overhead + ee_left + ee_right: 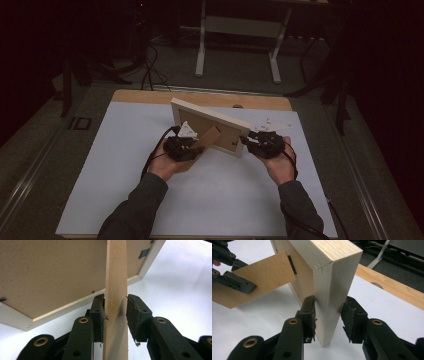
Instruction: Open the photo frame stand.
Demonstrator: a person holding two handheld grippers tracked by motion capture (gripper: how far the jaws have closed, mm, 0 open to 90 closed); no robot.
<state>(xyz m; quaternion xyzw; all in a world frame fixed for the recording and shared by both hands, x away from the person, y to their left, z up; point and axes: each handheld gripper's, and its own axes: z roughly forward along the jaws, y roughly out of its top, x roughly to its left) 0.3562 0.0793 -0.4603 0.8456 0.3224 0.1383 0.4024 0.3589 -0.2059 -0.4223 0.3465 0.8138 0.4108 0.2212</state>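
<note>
A metal stand (pixel 239 37) sits on the floor at twelve o'clock beyond the white table (pixel 125 165). At centre stands a pale wooden frame (pixel 210 125), brown-backed; the right gripper (pixel 255 140) clamps its three o'clock edge. The left gripper (pixel 192 146) straddles the frame's brown stand flap (pixel 116 290), one pad touching, the other slightly clear.

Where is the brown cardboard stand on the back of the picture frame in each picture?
High view: the stand sticks out from the picture frame at the middle, by the left gripper.
Left gripper view: the stand runs straight up the middle, between the jaws.
Right gripper view: the stand is at the upper left, with the left gripper on it.
Shared landmark: the frame's pale wooden edge.
</note>
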